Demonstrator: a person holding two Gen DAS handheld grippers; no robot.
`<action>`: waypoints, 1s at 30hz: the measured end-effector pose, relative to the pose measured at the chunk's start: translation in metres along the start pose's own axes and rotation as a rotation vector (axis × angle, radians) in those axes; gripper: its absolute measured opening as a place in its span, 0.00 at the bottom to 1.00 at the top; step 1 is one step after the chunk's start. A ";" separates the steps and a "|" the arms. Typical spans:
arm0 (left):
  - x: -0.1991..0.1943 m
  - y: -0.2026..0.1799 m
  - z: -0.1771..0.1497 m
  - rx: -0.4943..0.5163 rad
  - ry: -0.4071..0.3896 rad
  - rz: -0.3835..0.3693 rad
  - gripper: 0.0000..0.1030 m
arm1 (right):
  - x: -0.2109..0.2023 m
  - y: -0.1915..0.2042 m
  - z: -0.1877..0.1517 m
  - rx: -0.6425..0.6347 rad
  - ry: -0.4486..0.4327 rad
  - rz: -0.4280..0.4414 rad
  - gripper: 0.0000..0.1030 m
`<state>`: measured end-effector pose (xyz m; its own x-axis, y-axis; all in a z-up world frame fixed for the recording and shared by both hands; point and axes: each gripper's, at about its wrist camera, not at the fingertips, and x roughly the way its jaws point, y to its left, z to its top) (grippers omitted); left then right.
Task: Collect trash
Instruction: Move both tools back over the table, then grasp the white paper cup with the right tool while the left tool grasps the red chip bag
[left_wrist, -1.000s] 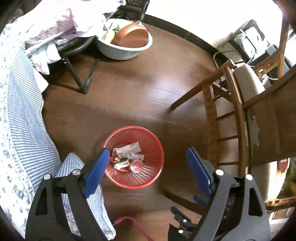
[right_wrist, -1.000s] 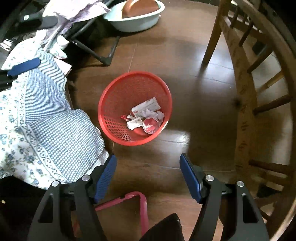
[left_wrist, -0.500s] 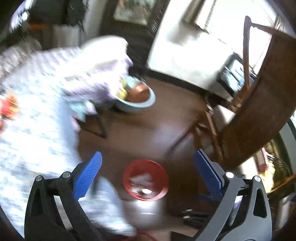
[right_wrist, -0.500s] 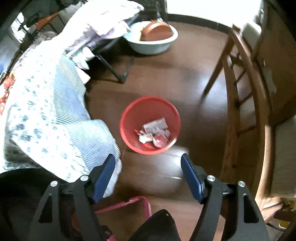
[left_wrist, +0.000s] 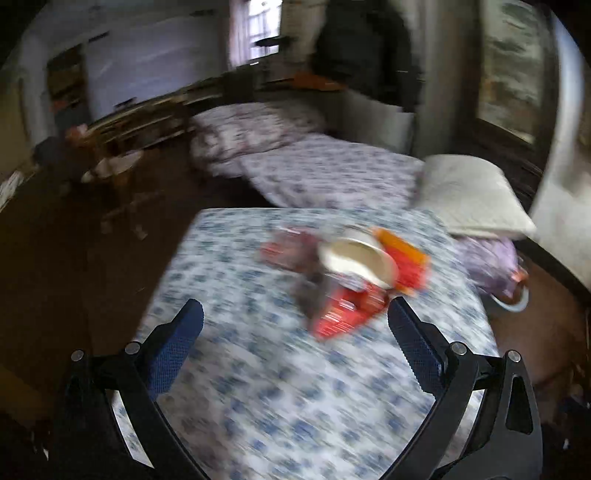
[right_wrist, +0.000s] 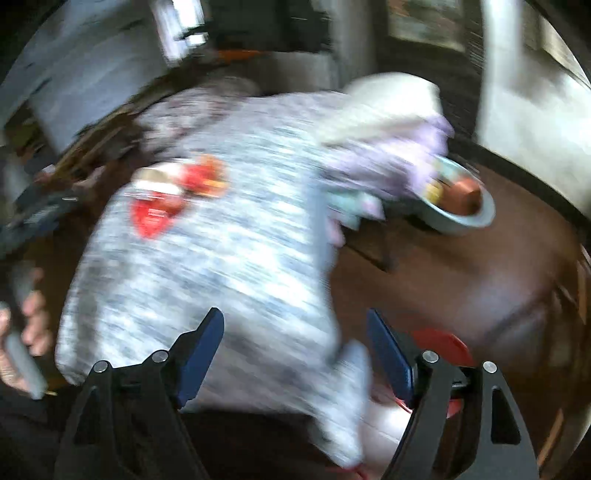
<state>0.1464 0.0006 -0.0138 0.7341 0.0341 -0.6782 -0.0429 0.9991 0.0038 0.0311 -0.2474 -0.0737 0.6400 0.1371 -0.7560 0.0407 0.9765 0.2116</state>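
Observation:
Trash lies in a blurred pile on the blue-flowered bed cover: a red wrapper, a white bowl-like container and an orange packet. My left gripper hangs open above the cover, just short of the pile, with nothing between its fingers. In the right wrist view the same red wrapper shows far off at the upper left. My right gripper is empty and its jaws are opening over the cover's edge. The red basket peeks out behind the right finger.
A white pillow and a lilac cloth lie at the bed's far right. A pale basin with a brown pot stands on the dark wood floor. A person's hand grips a handle at the left edge.
Both grippers have risen and swung away from the red basket on the floor toward the bed. The basket has left the left view; the trash pile on the cover has come into sight.

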 end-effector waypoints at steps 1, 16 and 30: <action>0.008 0.010 0.008 -0.029 0.013 -0.003 0.93 | 0.008 0.025 0.013 -0.050 -0.010 0.020 0.77; 0.061 0.088 0.021 -0.214 0.050 0.002 0.93 | 0.090 0.124 0.064 -0.153 -0.056 0.023 0.77; 0.059 0.094 0.017 -0.264 0.064 -0.023 0.93 | 0.145 0.145 0.138 -0.174 -0.122 -0.015 0.72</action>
<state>0.1973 0.0975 -0.0414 0.6928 0.0010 -0.7211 -0.2076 0.9579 -0.1982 0.2356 -0.1086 -0.0669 0.7288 0.1120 -0.6755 -0.0755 0.9937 0.0832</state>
